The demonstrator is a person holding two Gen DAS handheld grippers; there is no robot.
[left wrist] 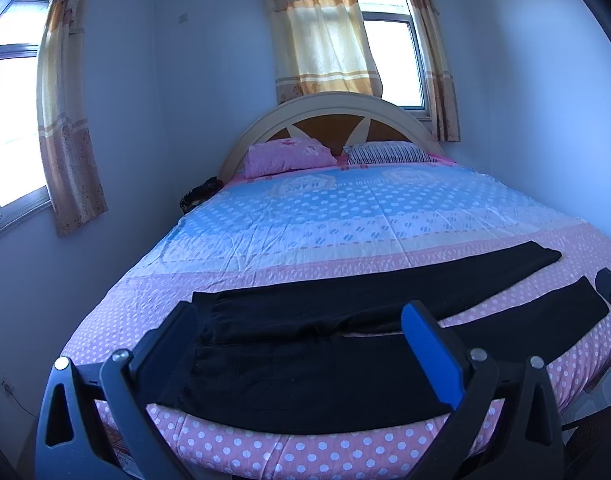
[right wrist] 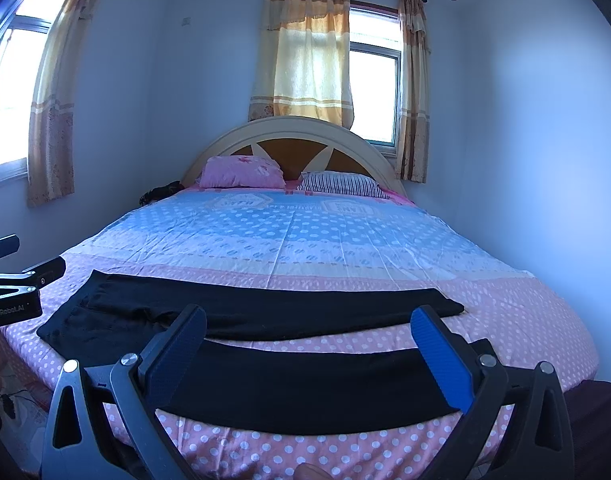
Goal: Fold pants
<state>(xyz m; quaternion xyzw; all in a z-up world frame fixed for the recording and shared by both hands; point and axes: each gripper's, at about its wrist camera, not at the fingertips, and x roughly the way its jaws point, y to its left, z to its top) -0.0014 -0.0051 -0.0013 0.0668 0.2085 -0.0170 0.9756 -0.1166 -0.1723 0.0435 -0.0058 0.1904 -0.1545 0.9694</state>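
Hovering: both grippers hang above the near edge of the bed (left wrist: 345, 216), nothing grabbed yet
Pants: black pants (left wrist: 305, 360) lie flat on the pink dotted end of the sheet, not folded as far as I can tell
Long axis: runs side to side across the bed, waist at the left, two legs splayed out to the right
Left gripper (left wrist: 301, 356): jaws wide apart, right over the waist/seat end
Right gripper (right wrist: 309, 360): jaws wide apart too, over the nearer leg (right wrist: 305, 384)
Who's closer: left for the waistband, right for the leg; far leg (right wrist: 285, 312) sits beyond both
Next, my guess: bring one leg over the other
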